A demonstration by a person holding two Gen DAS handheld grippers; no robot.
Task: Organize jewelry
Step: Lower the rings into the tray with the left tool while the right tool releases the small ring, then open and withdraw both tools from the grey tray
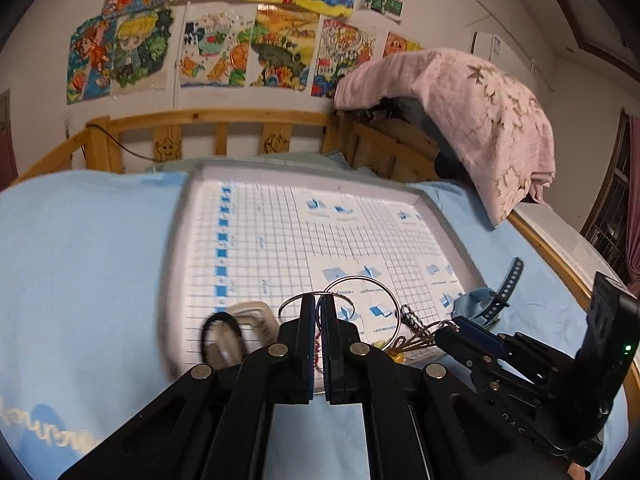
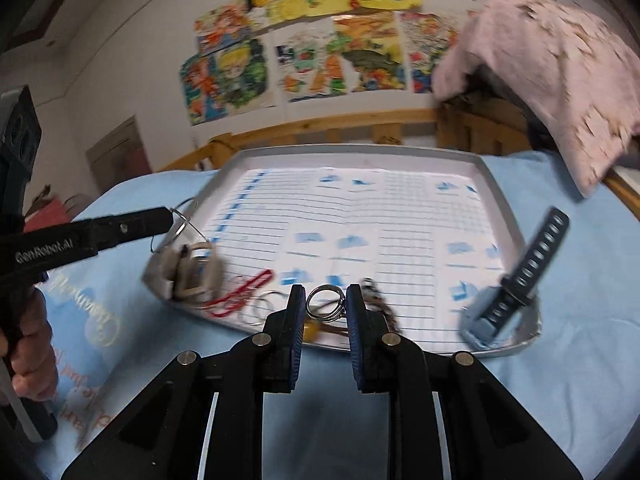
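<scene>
From the left wrist view, a shallow white tray [image 1: 448,224] lined with gridded paper lies on a light blue bedsheet [image 1: 80,260]; its jewelry is crowded along the near edge: a large silver ring [image 1: 394,304], a blurred black loop [image 1: 222,336] beside a pale clasp [image 1: 258,314] at the near left, and a small chain [image 1: 412,316] to the right; the left gripper [image 1: 318,304] is clenched on a thin silver hoop [image 1: 290,302] at its tips; the right gripper [image 1: 444,330] reaches in from the right, pinching a bunch of thin wires, and a dark perforated strap [image 1: 506,288] sits over the tray's right rim; beyond are a wooden bed rail [image 1: 224,120], a pink blanket [image 1: 488,120] heaped at the far right, and bright drawings [image 1: 248,44] on the wall; the far half of the tray is bare paper.

From the right wrist view, the right gripper [image 2: 326,304] is closed on a coiled silver ring [image 2: 326,298], held over the tray [image 2: 496,184] at its near edge; a red band [image 2: 244,288] and small wire rings [image 2: 264,306] lie at the near left, a grey blurred clasp [image 2: 196,268] just beyond them; the left gripper [image 2: 170,214] holds its hoop [image 2: 182,224] above the tray's left rim; the strap [image 2: 536,260] tilts across the right rim; the bedsheet [image 2: 580,320] stretches open on both sides.
</scene>
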